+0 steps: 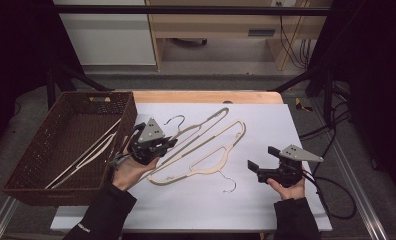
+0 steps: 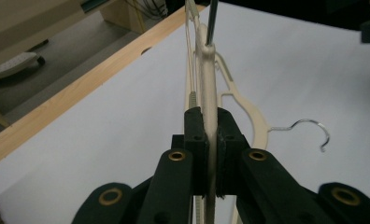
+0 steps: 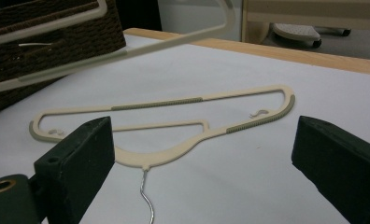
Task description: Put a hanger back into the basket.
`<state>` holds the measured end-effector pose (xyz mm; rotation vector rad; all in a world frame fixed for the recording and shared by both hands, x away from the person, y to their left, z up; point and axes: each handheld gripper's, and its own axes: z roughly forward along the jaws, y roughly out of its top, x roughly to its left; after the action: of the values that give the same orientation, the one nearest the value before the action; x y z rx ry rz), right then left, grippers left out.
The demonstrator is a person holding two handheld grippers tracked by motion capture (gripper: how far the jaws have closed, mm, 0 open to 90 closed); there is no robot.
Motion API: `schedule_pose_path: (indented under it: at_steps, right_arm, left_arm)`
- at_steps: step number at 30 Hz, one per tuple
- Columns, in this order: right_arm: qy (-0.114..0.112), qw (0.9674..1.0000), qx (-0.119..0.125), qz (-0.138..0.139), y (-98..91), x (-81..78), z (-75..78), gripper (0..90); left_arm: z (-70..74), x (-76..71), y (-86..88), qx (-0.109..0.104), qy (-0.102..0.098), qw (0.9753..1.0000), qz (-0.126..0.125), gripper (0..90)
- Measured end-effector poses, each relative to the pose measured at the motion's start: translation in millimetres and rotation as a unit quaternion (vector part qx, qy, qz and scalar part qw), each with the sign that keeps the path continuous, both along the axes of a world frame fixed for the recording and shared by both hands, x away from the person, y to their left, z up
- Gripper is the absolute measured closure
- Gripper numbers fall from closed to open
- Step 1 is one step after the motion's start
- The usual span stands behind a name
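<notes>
Nearest the person, the right hand-held gripper point(image 1: 261, 160) rests low over the white-covered tabletop point(image 1: 266, 210), its jaws spread wide with nothing between them. Just beyond it, in the right gripper view, a cream plastic clothes hanger with a thin metal hook point(image 3: 174, 135) lies flat on the white sheet, its hook pointing back toward that gripper. To the left, the left hand-held gripper point(image 1: 161, 143) is clamped on the edge of a second cream plastic clothes hanger point(image 1: 206, 126); the left gripper view shows the pads pressed tight on its thin rim, the hanger standing on edge and running away from the jaws. This held hanger sits raised off the sheet beside the dark brown woven basket point(image 1: 33, 150), which stands at the tabletop's left edge and already holds at least 1 pale hanger point(image 1: 86, 155). The step in hand looks like carrying the gripped hanger toward the basket. The next move probably calls for swinging it left over the rim, lowering it alongside what lies inside, then letting go; the flat hanger would remain to be fetched afterward.
</notes>
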<state>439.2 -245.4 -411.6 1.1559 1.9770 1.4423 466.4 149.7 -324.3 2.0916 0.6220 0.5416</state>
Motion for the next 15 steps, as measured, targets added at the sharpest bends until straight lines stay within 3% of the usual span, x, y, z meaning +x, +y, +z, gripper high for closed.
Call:
schedule_pose_path:
  at_steps: [9,14,15]
  right_arm:
    - [-0.004,1.0,0.0,-0.007,-2.8,-1.7,2.8,4.4]
    - [-0.004,1.0,0.0,-0.006,-3.1,-1.9,3.0,4.1]
    - [-0.004,1.0,0.0,-0.006,-3.1,-2.0,3.0,4.1]
  left_arm:
    - [50.8,-11.8,18.0,-0.027,-0.026,0.9992,-0.013,85.8]
    - [69.6,-13.3,28.2,-0.025,-0.035,0.999,-0.01,85.8]
    - [73.8,-13.1,31.9,-0.017,-0.038,0.9991,-0.009,85.8]
